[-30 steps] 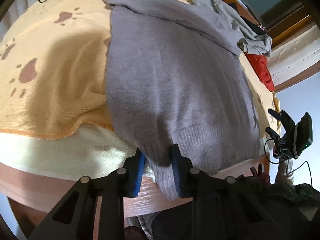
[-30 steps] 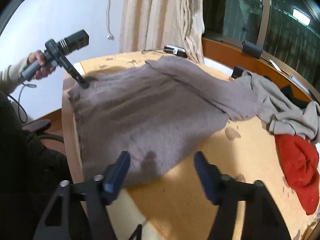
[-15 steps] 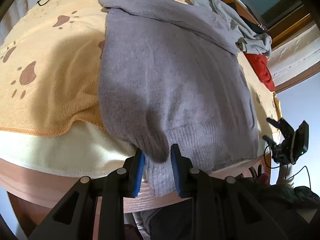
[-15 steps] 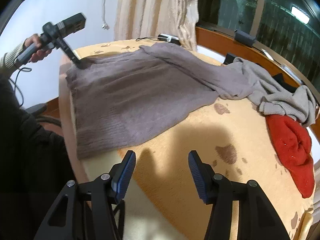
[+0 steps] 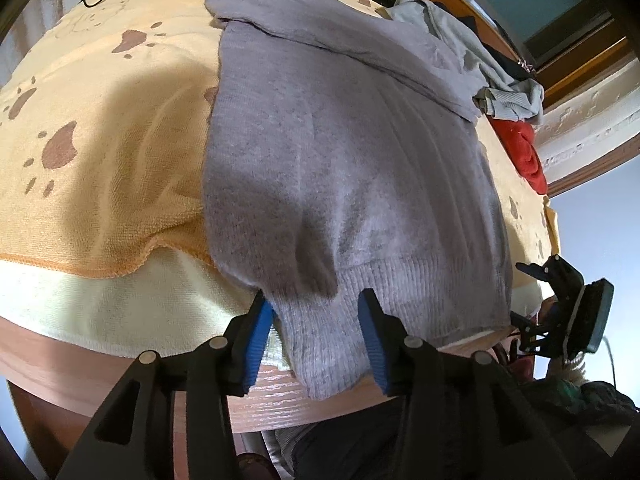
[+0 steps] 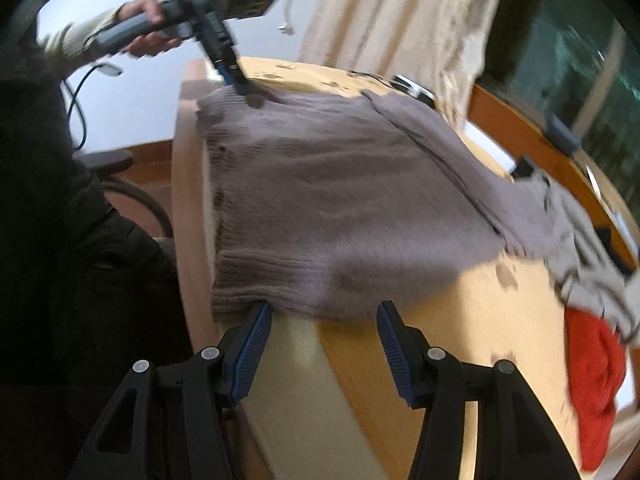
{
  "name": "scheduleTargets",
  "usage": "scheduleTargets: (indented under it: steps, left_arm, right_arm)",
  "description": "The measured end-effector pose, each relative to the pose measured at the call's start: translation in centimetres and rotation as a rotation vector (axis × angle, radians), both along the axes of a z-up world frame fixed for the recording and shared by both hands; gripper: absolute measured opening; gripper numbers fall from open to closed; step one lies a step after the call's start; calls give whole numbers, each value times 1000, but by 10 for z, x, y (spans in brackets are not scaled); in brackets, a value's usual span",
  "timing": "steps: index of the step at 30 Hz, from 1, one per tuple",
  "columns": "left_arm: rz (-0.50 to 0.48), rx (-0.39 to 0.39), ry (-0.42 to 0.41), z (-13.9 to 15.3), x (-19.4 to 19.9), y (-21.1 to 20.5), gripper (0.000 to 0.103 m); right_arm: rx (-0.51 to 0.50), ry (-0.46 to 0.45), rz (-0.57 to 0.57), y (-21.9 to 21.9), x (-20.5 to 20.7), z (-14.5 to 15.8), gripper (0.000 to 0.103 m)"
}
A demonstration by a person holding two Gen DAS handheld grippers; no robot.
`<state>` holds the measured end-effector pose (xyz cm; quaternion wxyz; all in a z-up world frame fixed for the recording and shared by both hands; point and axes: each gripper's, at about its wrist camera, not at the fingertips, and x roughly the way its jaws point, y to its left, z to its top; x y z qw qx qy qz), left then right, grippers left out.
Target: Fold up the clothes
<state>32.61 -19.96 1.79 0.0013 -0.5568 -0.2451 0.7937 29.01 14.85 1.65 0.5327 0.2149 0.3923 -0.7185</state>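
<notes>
Colours on the table: greys over yellow, one red.

Sweater (image 5: pixel 344 168) grey-mauve, plain knit, ribbed band at near hem (browner in the right wrist view). Towel (image 5: pixel 108 128) beneath: orange-yellow with brown paw prints, pale cream strip along near edge. Table edge (image 5: pixel 264 404) reddish-brown wood grain. Far right: light grey garment (image 5: pixel 472 44), red garment (image 5: pixel 524 152) beside it. Gripper pads (image 5: pixel 256 340) blue on black arms. Curtain (image 6: pixel 400 20) cream, faintly mottled.

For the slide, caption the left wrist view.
Left hand-held gripper, jaws just opened, straddles the hem of a grey sweater spread on a paw-print blanket.
</notes>
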Motion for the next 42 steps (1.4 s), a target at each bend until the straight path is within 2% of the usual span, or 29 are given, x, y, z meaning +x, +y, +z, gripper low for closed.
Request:
scheduleTargets:
  steps: [6, 11, 15, 16, 17, 20, 22, 25, 28, 30, 34, 42]
  left_arm:
    - [0, -2, 1, 0, 1, -1, 56]
    - [25, 5, -5, -3, -1, -6, 59]
    - [42, 11, -13, -5, -3, -9, 60]
    - [42, 9, -14, -5, -4, -9, 61]
    - [43, 7, -15, -4, -4, -9, 61]
    - [42, -1, -13, -1, -5, -8, 63]
    - [43, -9, -5, 3, -5, -9, 64]
    - [43, -25, 17, 11, -3, -10, 65]
    - [35, -51, 59, 21, -1, -13, 67]
    - [28, -99, 104, 28, 1, -14, 72]
    - [-27, -189, 200, 37, 9, -9, 78]
    - [-179, -309, 343, 50, 27, 16, 81]
  right_arm:
    - [40, 66, 126, -13, 9, 1, 57]
    - [79, -16, 215, -15, 11, 5, 57]
    - [75, -47, 218, -18, 7, 5, 54]
    - [73, -72, 214, -19, 4, 5, 46]
    - [72, -117, 210, -22, 1, 4, 30]
    - [58, -191, 200, -26, -5, 5, 14]
    - [24, -218, 183, -27, -9, 10, 9]
    - [-111, -302, 127, -20, -27, 36, 8]
    - [-227, -292, 46, -13, -45, 62, 8]
    - [-268, -269, -8, -13, -56, 70, 8]
    - [-303, -257, -113, -23, -82, 71, 8]
    - [-364, -202, -260, -26, -118, 83, 8]
